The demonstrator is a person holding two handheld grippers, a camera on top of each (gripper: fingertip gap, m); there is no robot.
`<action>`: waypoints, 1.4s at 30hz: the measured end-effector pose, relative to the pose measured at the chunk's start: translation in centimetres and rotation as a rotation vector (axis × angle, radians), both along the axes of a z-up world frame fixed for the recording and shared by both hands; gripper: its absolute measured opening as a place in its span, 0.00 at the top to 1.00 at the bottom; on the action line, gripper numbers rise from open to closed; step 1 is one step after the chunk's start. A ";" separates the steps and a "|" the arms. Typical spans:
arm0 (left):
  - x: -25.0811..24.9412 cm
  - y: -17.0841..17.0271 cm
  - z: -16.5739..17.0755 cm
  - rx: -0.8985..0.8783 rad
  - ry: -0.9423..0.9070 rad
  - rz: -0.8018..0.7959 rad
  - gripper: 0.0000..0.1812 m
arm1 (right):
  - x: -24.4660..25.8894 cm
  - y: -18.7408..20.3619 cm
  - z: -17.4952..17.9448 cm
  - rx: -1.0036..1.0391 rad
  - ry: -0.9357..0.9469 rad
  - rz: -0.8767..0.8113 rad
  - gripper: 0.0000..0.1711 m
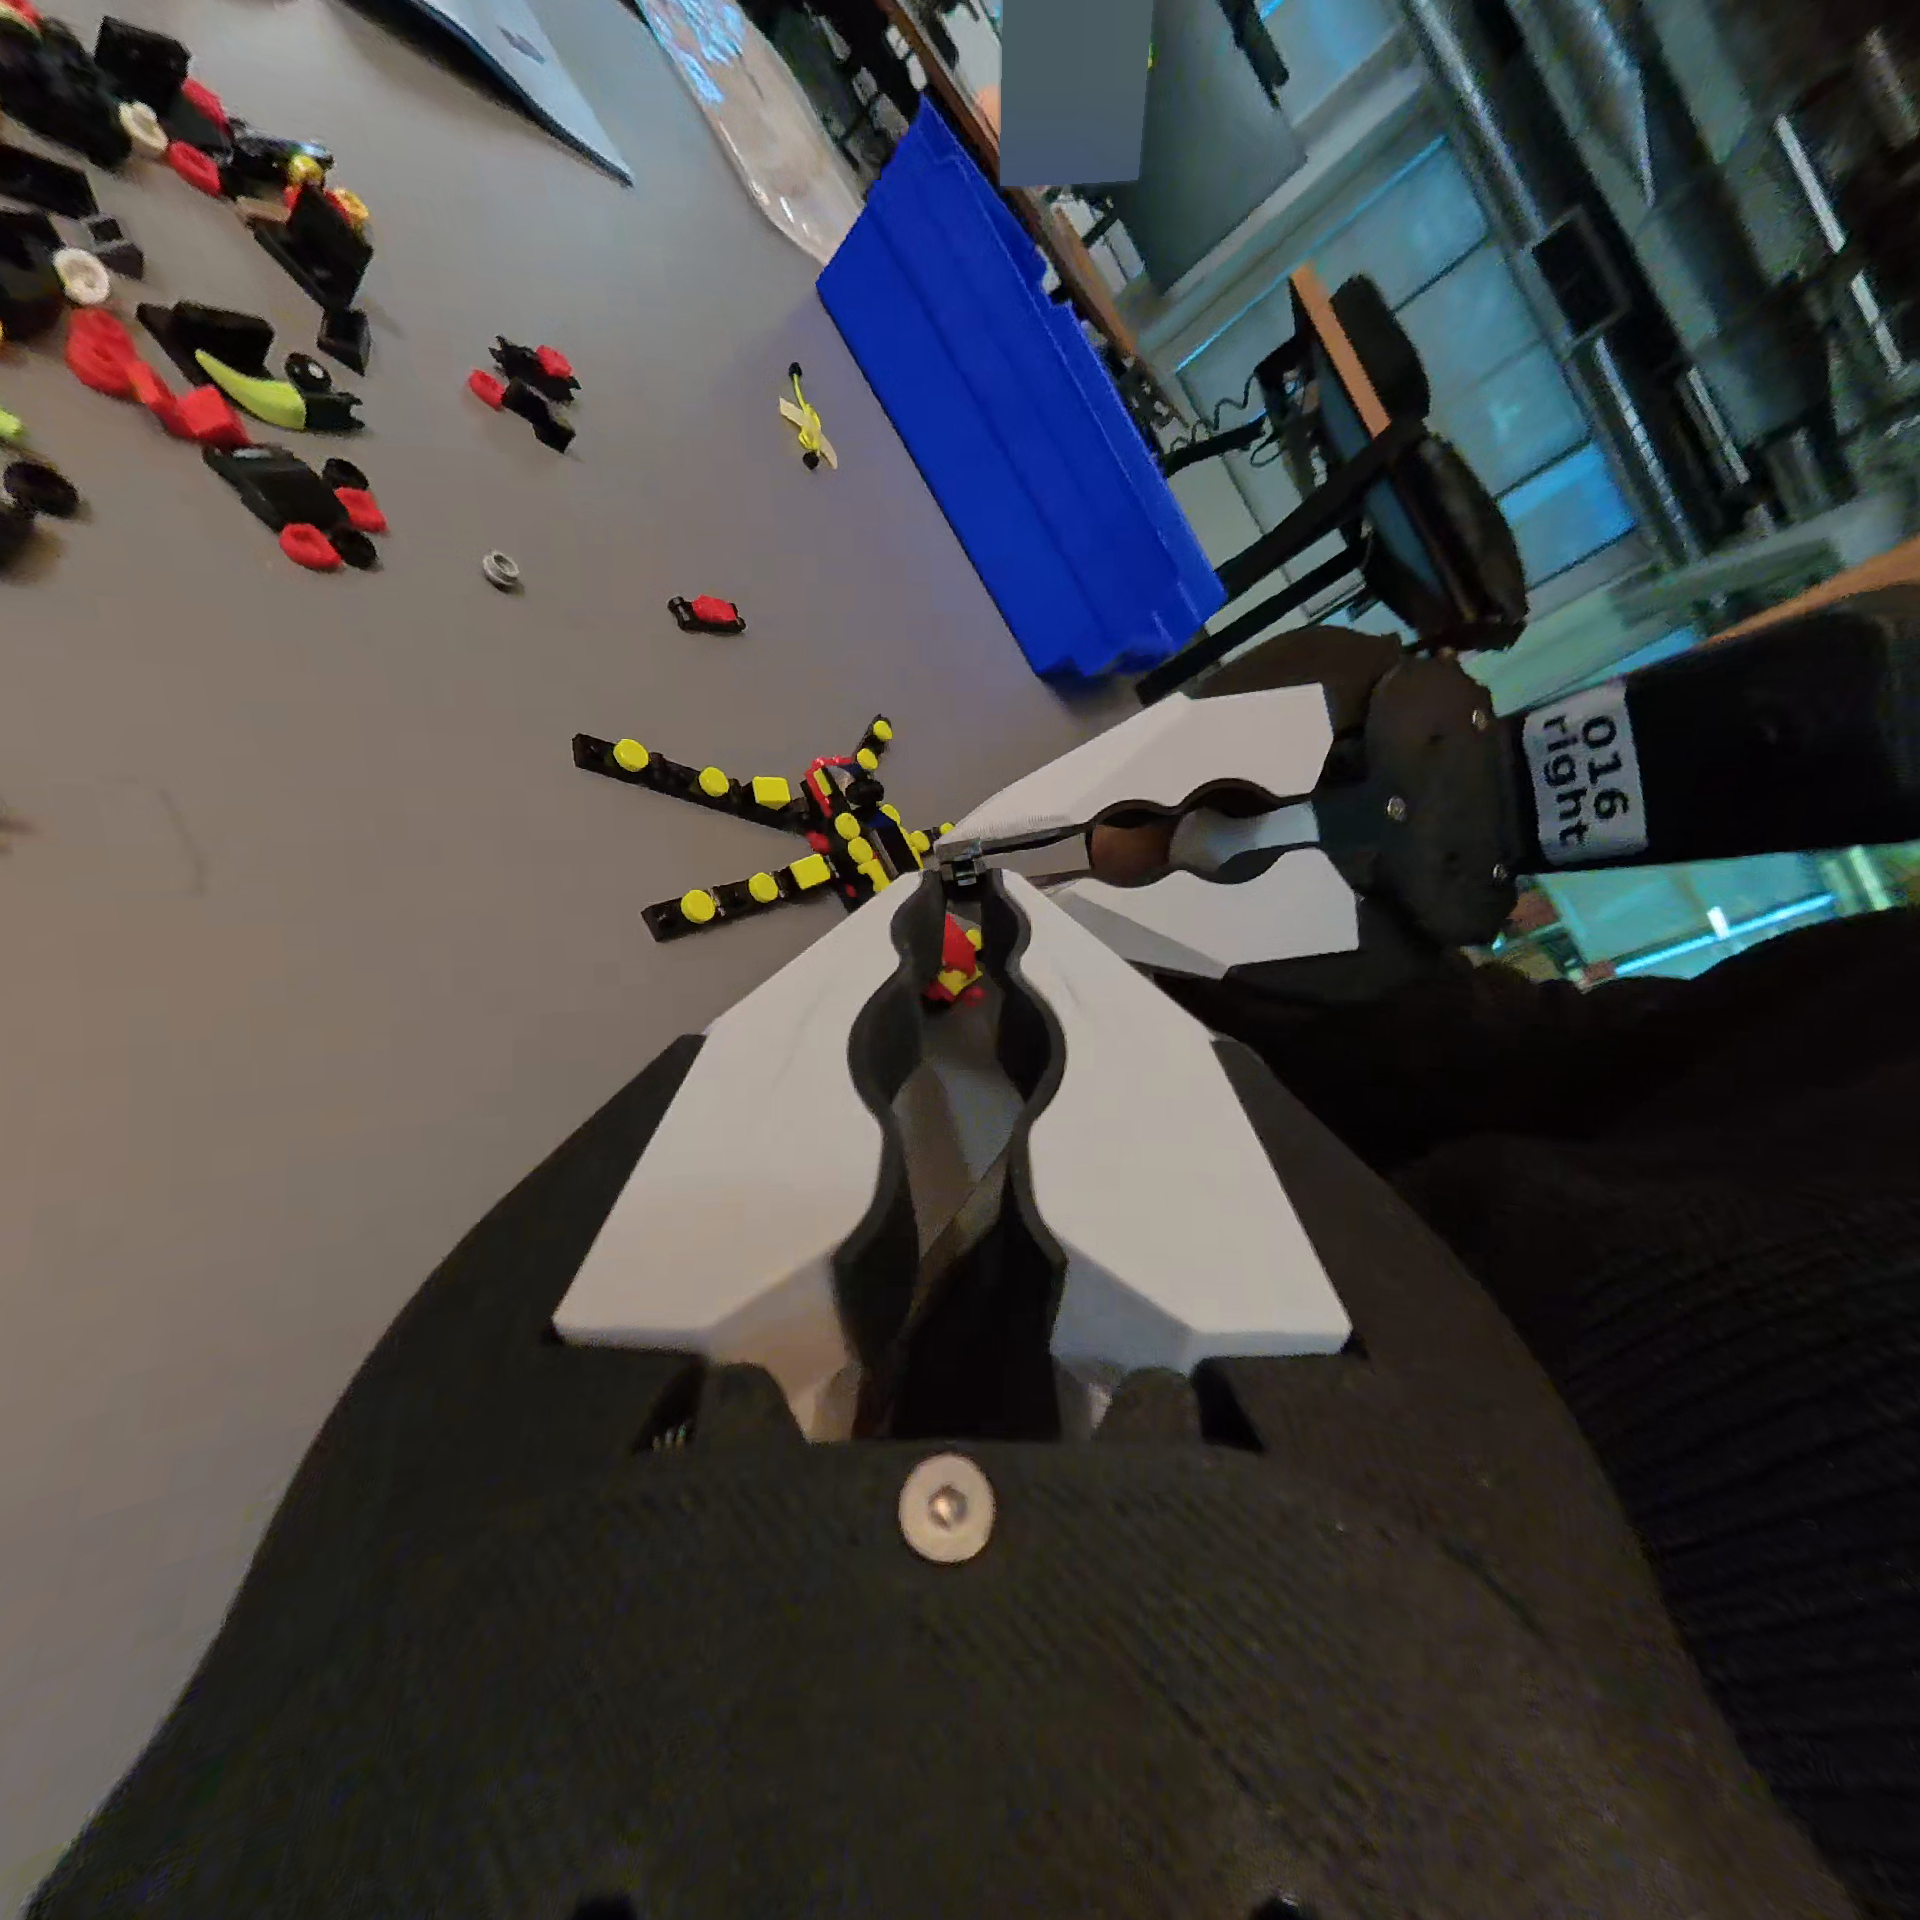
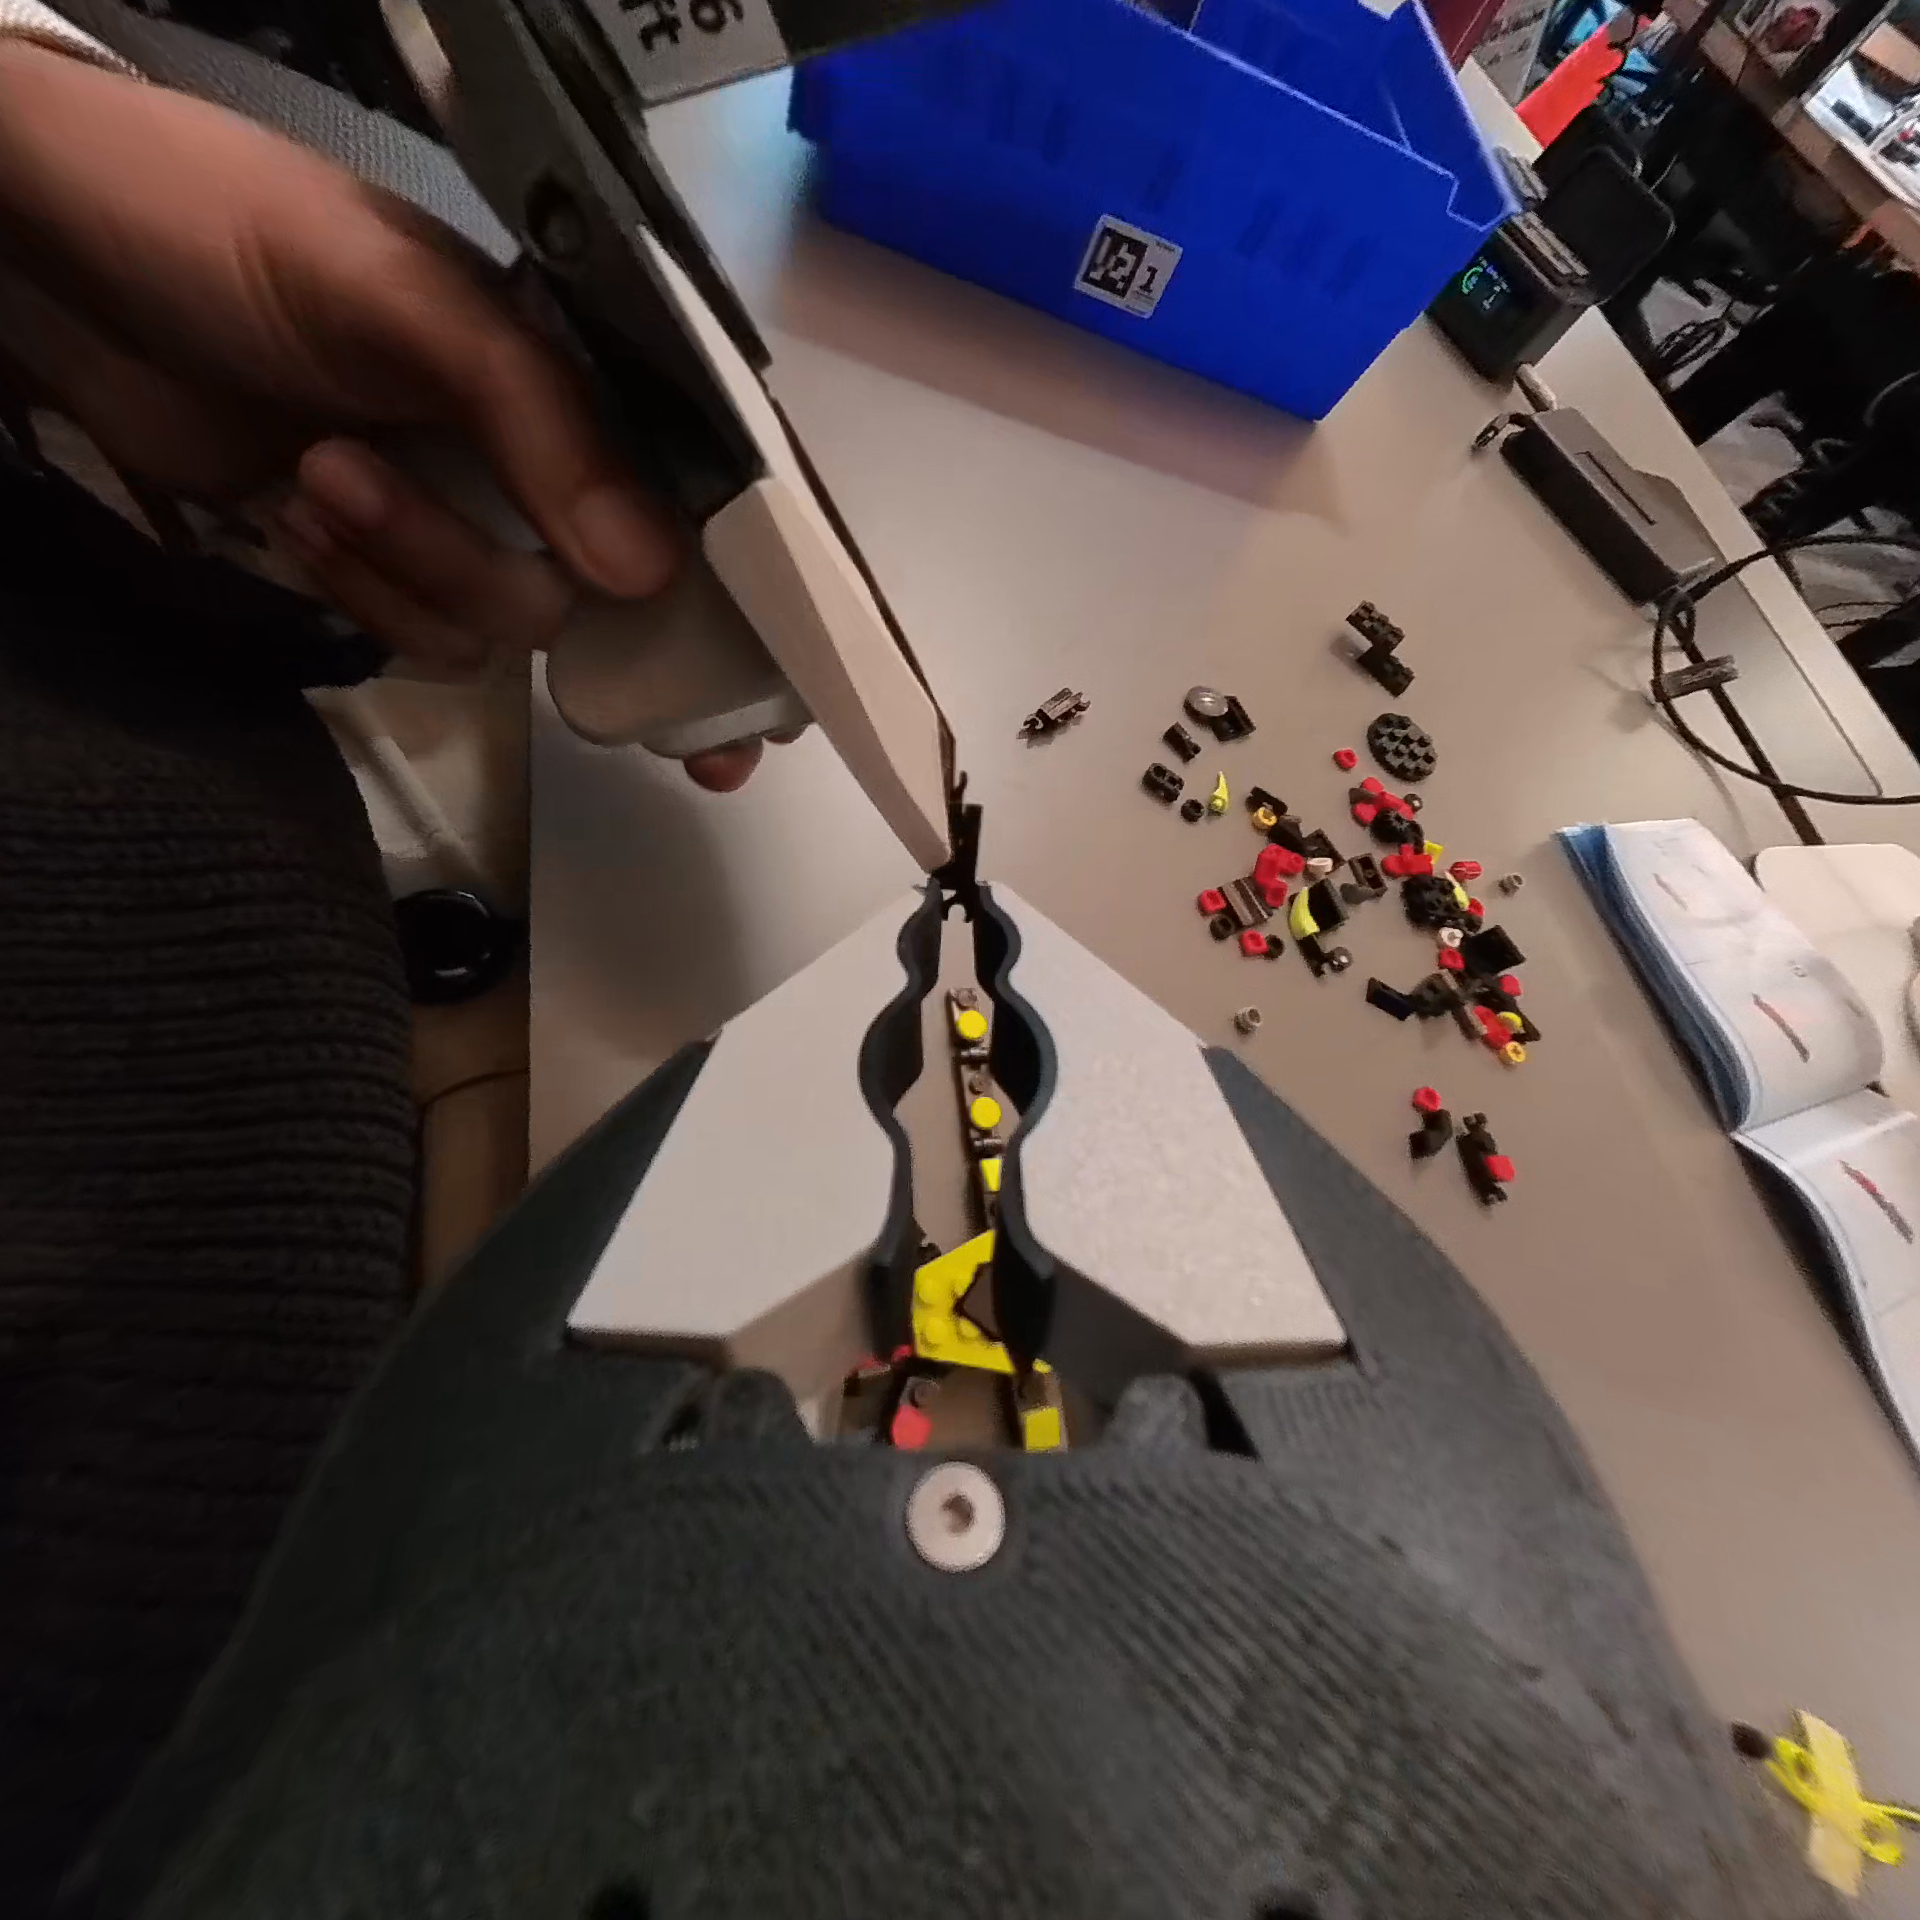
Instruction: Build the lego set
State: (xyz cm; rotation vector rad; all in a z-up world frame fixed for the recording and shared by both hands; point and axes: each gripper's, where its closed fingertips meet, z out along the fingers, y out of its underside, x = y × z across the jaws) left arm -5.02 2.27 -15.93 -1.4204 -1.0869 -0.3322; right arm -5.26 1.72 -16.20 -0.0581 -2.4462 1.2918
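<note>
On the left of the grey table, as the left wrist camera showed it, lay a scatter of loose black, red and yellow bricks, with a small grey round piece and a red-and-black piece lying apart from the heap. Further along rested the partly built model, black beams studded with yellow spreading out flat on the tabletop. Just past it the left gripper had its fingers drawn nearly together at the tips, pinching a small dark piece. The right gripper came in from the side and met it tip to tip, its white fingers likewise closed to a slit on that same piece; what the piece was exactly I could not tell. A blue bin stood beyond them near the table's far edge. From the right wrist camera, a person's hand gripped the left tool, the model lay directly beneath the right tool's fingers, the pile of bricks sat off to the side, and an open instruction booklet lay at the far right.
</note>
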 end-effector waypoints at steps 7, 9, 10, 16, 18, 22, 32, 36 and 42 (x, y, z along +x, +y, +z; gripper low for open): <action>-0.1 0.0 0.5 -0.093 0.112 0.001 0.97 | -0.4 0.0 0.6 -0.074 -0.091 -0.042 0.98; 0.0 0.0 0.5 -0.093 0.112 -0.010 0.99 | -0.8 0.2 0.8 -0.095 -0.104 -0.060 0.98; 0.4 0.4 0.6 -0.068 0.098 -0.031 1.00 | -1.1 0.3 1.0 -0.099 -0.084 -0.065 0.98; 0.1 0.3 0.6 0.034 0.006 -0.011 1.00 | -0.9 0.5 0.5 -0.058 -0.078 -0.046 0.98; 0.2 0.3 0.6 0.047 -0.008 -0.013 1.00 | -1.0 0.5 0.3 -0.059 -0.077 -0.050 0.98; -0.3 -0.1 0.4 0.084 -0.054 0.023 1.00 | -1.4 0.8 0.1 -0.033 -0.056 -0.071 0.98; -0.5 -0.5 1.2 -0.335 0.416 -0.027 0.88 | -0.6 0.9 -0.3 -0.099 -0.297 -0.059 0.98; 0.2 -0.1 0.9 -0.420 0.523 -0.079 0.96 | 0.1 0.8 -0.6 -0.109 -0.346 -0.015 0.98; 0.5 -0.2 -0.4 -0.477 0.500 -0.144 0.99 | 0.5 1.0 -0.7 -0.112 -0.369 0.008 0.98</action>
